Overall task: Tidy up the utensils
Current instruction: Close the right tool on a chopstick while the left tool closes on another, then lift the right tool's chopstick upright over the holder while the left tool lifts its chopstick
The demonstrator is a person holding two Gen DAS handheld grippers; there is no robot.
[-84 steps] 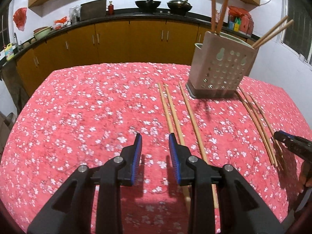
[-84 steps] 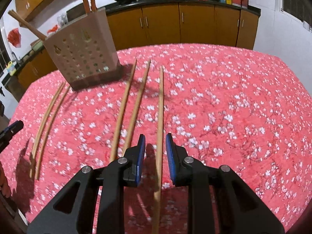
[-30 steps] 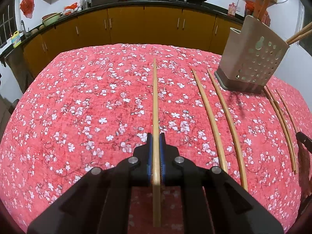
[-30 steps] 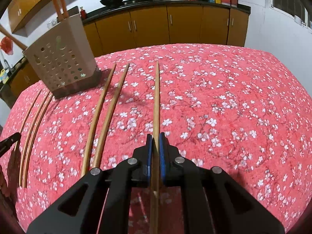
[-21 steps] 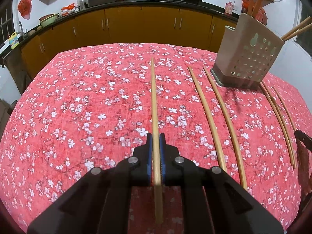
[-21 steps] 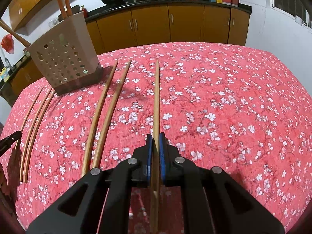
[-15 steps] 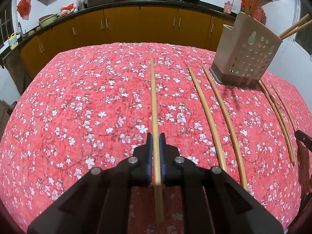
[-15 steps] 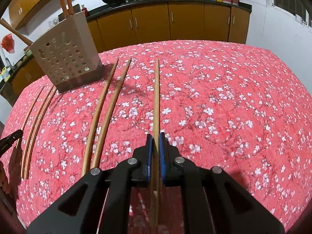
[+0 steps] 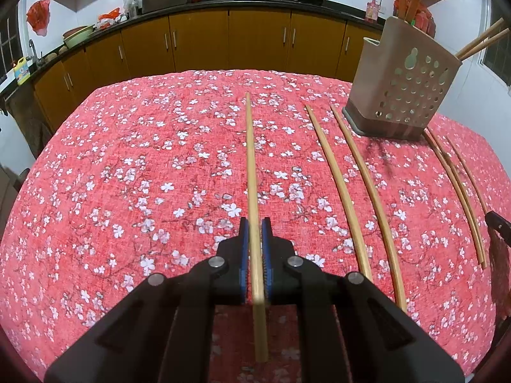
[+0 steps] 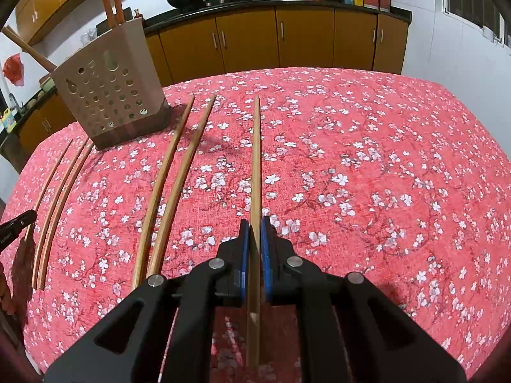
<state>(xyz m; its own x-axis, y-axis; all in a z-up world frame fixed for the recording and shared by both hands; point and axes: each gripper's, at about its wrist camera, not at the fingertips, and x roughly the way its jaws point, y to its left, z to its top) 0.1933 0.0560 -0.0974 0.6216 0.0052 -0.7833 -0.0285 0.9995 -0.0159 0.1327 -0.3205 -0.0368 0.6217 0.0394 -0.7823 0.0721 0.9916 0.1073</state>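
Observation:
My left gripper point(image 9: 254, 223) is shut on a long wooden chopstick point(image 9: 250, 159) that points straight ahead over the red flowered tablecloth point(image 9: 143, 159). Two more chopsticks point(image 9: 338, 191) lie on the cloth to its right. The beige perforated utensil holder point(image 9: 405, 83) stands at the far right with several chopsticks in it. My right gripper point(image 10: 254, 223) is likewise shut on a chopstick point(image 10: 255, 159). Two chopsticks point(image 10: 166, 185) lie to its left, and the holder point(image 10: 108, 92) stands at the far left. Each gripper's tip shows at the edge of the other's view.
More chopsticks point(image 9: 453, 185) lie beyond the holder. A kitchen counter point(image 9: 255, 3) with woks, bottles and brown cabinets runs behind the table. A white wall and window point(image 10: 472, 0) are on the right.
Both grippers stood open over the chopsticks in the earliest frames and are now shut on one each. Over the last second they have barely moved.

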